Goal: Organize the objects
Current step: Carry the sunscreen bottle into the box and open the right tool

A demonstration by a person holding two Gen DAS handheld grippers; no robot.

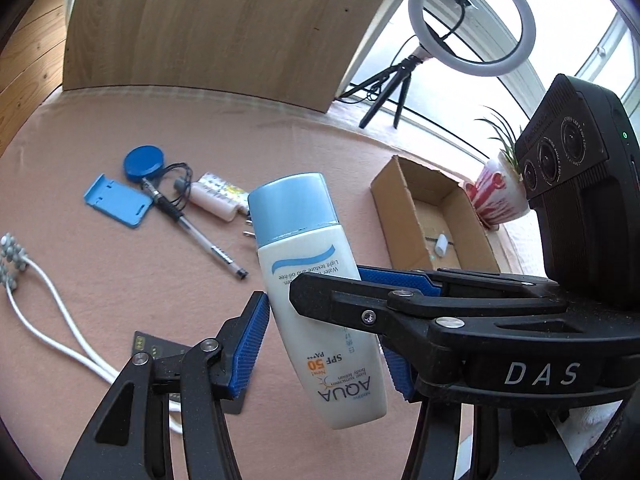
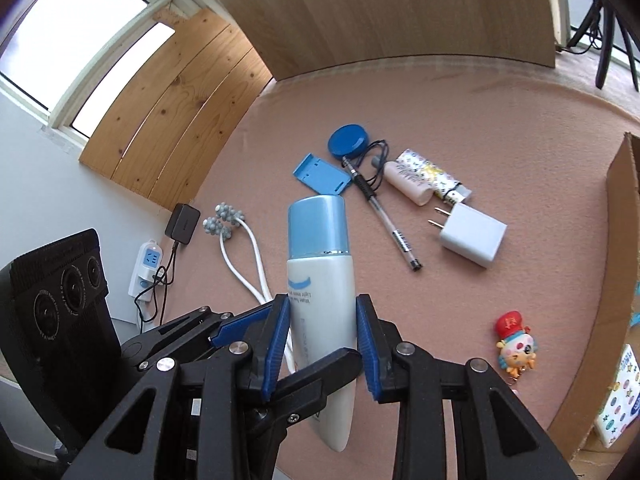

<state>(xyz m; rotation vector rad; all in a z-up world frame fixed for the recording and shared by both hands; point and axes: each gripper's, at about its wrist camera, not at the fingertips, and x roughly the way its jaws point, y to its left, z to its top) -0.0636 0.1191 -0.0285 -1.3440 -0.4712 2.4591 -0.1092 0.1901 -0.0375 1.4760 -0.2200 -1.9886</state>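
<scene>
Glossy plastic bottle (image 2: 321,280), matt pink felt tbl (image 2: 500,120), cardboard box (image 1: 436,216).

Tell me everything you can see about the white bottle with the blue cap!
The white plastic sunscreen bottle with a light blue cap is flat and oval, printed with AQUA and SPF 50. It is closed, lifted clear of the pink felt tabletop, cap pointing away from the cameras. The right gripper has its blue ribbed jaws pressed on both sides of its body. The left gripper is around its lower part too.
</scene>
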